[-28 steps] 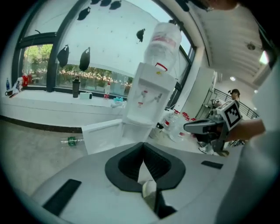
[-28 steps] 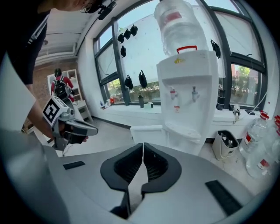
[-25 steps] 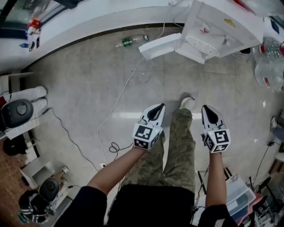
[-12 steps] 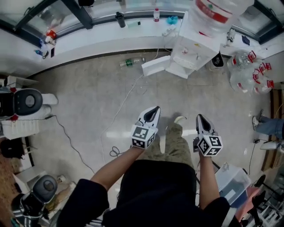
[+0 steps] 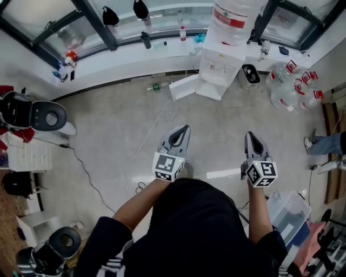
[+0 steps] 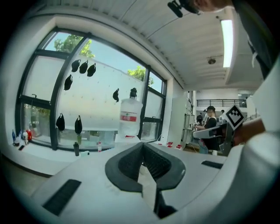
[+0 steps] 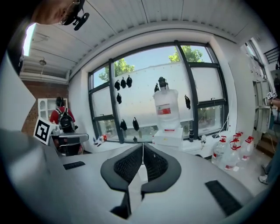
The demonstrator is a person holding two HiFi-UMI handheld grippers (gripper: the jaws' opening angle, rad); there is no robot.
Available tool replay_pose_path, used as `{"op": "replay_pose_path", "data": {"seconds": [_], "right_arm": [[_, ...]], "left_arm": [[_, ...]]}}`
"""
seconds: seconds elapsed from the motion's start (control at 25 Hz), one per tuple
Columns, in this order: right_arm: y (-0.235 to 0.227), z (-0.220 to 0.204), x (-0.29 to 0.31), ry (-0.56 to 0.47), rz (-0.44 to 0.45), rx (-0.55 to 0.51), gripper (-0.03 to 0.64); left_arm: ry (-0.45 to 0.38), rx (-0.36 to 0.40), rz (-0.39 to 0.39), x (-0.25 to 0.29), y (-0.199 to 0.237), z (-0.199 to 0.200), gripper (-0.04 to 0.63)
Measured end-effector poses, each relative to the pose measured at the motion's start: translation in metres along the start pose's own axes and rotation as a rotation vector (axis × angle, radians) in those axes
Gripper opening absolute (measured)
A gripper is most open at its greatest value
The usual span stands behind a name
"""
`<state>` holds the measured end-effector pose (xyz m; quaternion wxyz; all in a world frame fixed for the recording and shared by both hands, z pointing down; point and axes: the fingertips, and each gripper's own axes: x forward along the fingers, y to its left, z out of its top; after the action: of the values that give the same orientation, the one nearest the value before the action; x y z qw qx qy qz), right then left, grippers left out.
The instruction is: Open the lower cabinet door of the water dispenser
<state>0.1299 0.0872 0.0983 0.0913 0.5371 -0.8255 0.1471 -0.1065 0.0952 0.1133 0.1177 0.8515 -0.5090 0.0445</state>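
The white water dispenser (image 5: pixel 218 73) stands against the window wall at the top of the head view, with a big bottle (image 5: pixel 231 15) on top. Its lower cabinet door (image 5: pixel 183 87) stands swung open to the left. My left gripper (image 5: pixel 185 128) and right gripper (image 5: pixel 250 134) hang in front of my body, well short of the dispenser, both shut with nothing between the fingers. The left gripper view shows the left gripper (image 6: pixel 142 144) with the dispenser's bottle (image 6: pixel 130 116) far ahead. In the right gripper view the right gripper (image 7: pixel 142 145) points at the dispenser (image 7: pixel 169 136).
Spare water bottles (image 5: pixel 292 81) stand right of the dispenser. A green bottle (image 5: pixel 157 86) and a white cable (image 5: pixel 154 127) lie on the floor. Chairs (image 5: pixel 35 113) are at the left, a plastic box (image 5: pixel 289 216) at the lower right, a person's leg (image 5: pixel 324 143) at the right edge.
The view and both grippers have risen from near the floor; the dispenser now looks smaller and farther. Both grippers stayed shut and the door stayed open.
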Motion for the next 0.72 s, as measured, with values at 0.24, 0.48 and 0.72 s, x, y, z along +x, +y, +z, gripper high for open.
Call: {"op": "replay_pose_path", "data": {"seconds": [0.24, 0.48, 0.72], "right_arm": [[0.002, 0.007, -0.098, -0.083, 0.014, -0.034, 0.002], [-0.021, -0.009, -0.181, -0.123, 0.005, -0.013, 0.002], [-0.044, -0.017, -0.238, -0.136, -0.048, -0.038, 0.002]], "left_arm": [[0.001, 0.097, -0.032, -0.05, -0.096, 0.011, 0.005], [-0.028, 0.013, 0.016, -0.082, -0.159, 0.004, 0.005], [-0.077, 0.035, 0.03, -0.106, -0.19, 0.009, 0.005]]}}
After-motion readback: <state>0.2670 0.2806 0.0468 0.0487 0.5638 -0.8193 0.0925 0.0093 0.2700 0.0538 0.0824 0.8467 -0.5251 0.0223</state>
